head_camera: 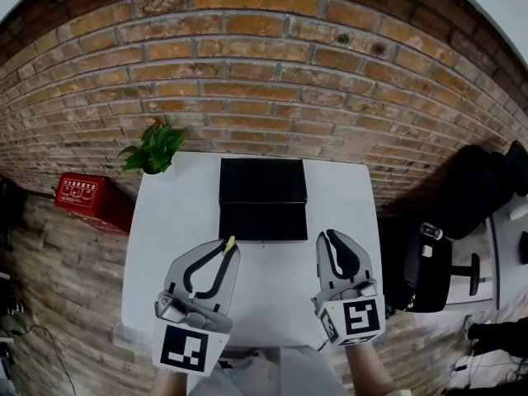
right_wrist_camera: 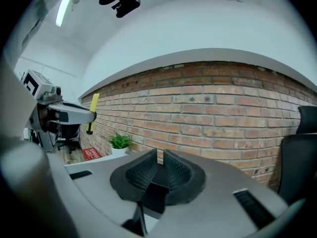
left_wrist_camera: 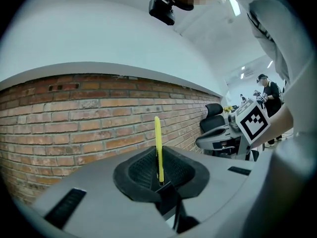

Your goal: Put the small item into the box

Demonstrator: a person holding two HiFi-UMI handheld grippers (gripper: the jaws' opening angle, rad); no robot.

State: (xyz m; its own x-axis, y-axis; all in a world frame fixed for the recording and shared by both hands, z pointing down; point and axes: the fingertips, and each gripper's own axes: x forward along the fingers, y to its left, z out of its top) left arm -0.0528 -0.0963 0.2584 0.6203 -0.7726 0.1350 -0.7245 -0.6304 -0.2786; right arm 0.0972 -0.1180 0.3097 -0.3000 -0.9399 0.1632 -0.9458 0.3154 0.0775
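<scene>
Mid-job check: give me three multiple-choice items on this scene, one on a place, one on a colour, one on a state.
1. Where is the box?
A. on the floor
B. at the far side of the table, in the middle
C. at the table's near edge

2. What colour is the small item?
A. yellow
B. red
C. blue

3. Where is the item now?
A. lying in the box
B. lying on the table
C. clamped in the left tongs

Answers:
1 B: the head view shows the box by the far edge.
2 A: both the head view and the left gripper view show a yellow strip.
3 C: the left gripper view shows the pads shut on the strip.
</scene>
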